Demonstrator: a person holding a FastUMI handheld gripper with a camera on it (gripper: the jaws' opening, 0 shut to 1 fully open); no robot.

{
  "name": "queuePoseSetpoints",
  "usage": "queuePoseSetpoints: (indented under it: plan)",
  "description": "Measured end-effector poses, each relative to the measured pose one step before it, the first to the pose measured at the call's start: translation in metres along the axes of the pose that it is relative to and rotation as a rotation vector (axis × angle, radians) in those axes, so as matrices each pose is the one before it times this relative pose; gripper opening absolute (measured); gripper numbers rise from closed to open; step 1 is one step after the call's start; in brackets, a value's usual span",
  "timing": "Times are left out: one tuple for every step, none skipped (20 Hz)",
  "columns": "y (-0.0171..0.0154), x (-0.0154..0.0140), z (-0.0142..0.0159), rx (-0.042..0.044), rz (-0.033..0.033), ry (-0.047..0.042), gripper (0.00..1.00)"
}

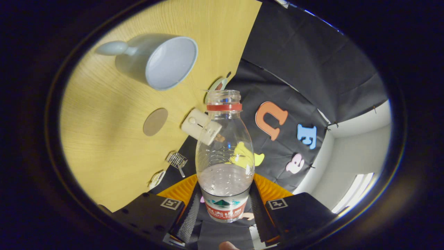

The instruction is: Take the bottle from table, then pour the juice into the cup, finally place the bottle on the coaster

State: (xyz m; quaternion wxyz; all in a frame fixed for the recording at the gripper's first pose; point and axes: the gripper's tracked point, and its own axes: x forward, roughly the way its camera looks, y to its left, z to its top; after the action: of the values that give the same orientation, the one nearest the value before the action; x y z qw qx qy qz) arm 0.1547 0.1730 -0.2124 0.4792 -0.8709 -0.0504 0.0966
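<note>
Both claw (224, 208) fingers tight on uncapped bottle (224, 152), cup (163, 60) beyond.

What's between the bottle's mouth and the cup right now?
Nothing visible. The gripper is shut on the bottle, whose open mouth sits apart from the cup, with bare table between. The coaster and a small white object lie off that line.
</note>
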Motion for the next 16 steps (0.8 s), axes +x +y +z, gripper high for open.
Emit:
queuePoseSetpoints:
  plan:
    - [-0.00082,0.00083,0.00027,0.00008,-0.00094,0.00059,0.75]
    - [0.00038,-0.00047,-0.00017,-0.00005,-0.00019,-0.00006,0.75]
    - [-0.00152,-0.00021,0.00027,-0.00039,-0.00125,-0.00015,0.75]
    - [0.00084,0.001,-0.00054,-0.00016,0.00075,-0.00079,0.75]
    - [0.0003,-0.00127,0.00044,0.00041,0.001,0.00122,0.75]
    - [0.00005,0.00002,-0.00041,0.003,0.0001,-0.0002,0.75]
    - [0.00028,-0.00055,0.00012,0.00141,0.00376,-0.0004,0.75]
    - [-0.00001,0.00031,0.00036,-0.00092,0.0011,0.00231,0.75]
    - [-0.00047,0.00063,-0.00007,-0.00013,0.00119,-0.00025,0.75]
    - [0.00116,-0.00032,-0.00005,0.00193,0.0001,0.00018,0.75]
    - [-0.00009,0.00027,0.00006,0.00208,-0.00024,-0.0017,0.75]
    - [0.00009,-0.00124,0.00077,0.00097,-0.0006,-0.00155,0.75]
    - [0.00045,-0.00036,0.00016,0.001,0.00018,-0.00023,0.75]
    - [-0.00014,0.0001,0.0001,0.00182,0.00041,-0.00184,0.75]
    - [0.00015,-0.00101,0.00053,0.00172,0.00023,-0.00118,0.75]
    - [0.00054,0.00115,-0.00027,0.00109,0.00156,-0.00093,0.75]
